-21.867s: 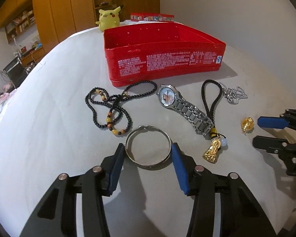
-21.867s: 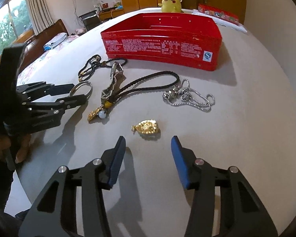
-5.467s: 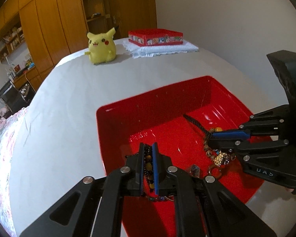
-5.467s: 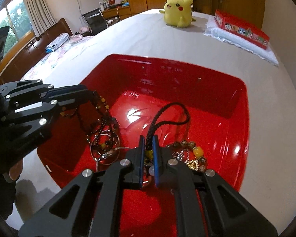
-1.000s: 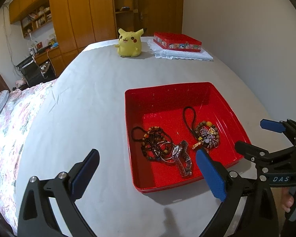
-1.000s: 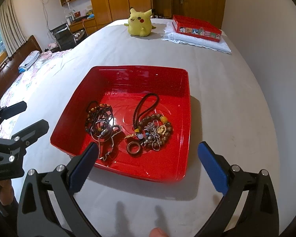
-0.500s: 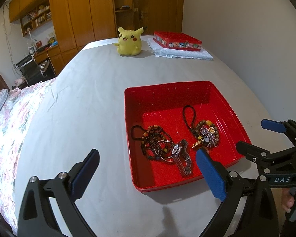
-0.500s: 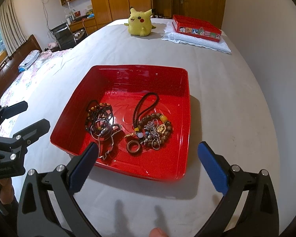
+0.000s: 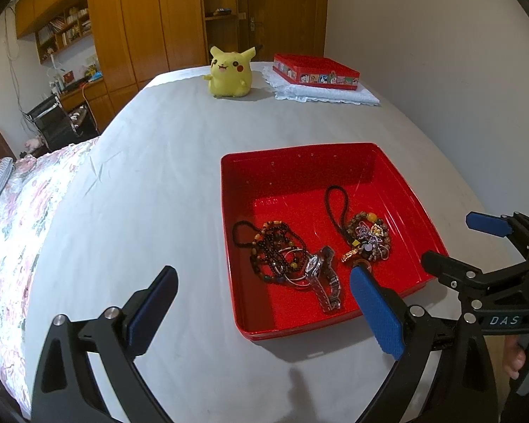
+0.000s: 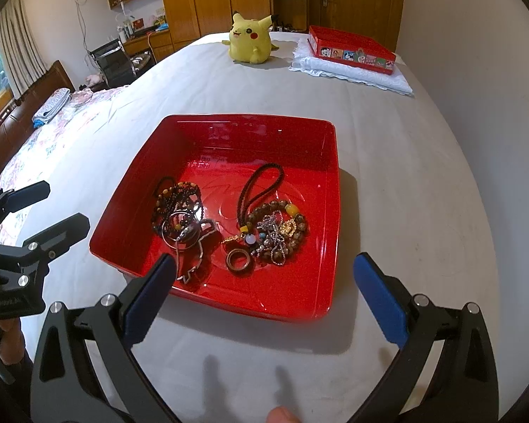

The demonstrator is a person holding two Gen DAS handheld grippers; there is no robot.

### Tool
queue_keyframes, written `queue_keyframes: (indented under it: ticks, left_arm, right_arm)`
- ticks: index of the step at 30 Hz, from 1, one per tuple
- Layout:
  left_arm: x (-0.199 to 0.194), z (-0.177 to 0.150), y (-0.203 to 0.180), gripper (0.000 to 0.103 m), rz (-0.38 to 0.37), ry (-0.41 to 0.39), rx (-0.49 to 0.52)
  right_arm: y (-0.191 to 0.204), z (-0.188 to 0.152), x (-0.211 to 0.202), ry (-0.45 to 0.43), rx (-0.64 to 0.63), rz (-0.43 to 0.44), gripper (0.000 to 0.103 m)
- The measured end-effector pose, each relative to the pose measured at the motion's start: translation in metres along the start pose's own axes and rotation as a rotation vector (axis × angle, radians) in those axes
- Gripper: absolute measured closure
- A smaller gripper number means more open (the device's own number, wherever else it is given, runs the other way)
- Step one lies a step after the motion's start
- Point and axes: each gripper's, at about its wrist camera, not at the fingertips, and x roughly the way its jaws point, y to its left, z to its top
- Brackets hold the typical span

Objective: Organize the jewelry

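Nothing has shifted lately: all jewelry lies in the red tray at 12 o'clock, both jaws wide open, empty, sorting apparently finished.

In the left wrist view, the left claw has its blue right pad covering the brown ring in the red tray; only a sliver shows. In the right wrist view, the right claw hides the tail of the watch strap behind its left pad. The bead strands tangle too tightly to count. Print on the far tin is too small to read. Both handles run off the bottom edge.
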Motion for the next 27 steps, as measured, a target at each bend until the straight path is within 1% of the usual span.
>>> queue_keyframes:
  ticks: [27]
  left_arm:
    - [-0.0048, 0.0017, -0.0044, 0.005, -0.003, -0.004, 0.005]
  right_arm:
    - [-0.0024, -0.0025, -0.0029, 0.001, 0.001, -0.007, 0.003]
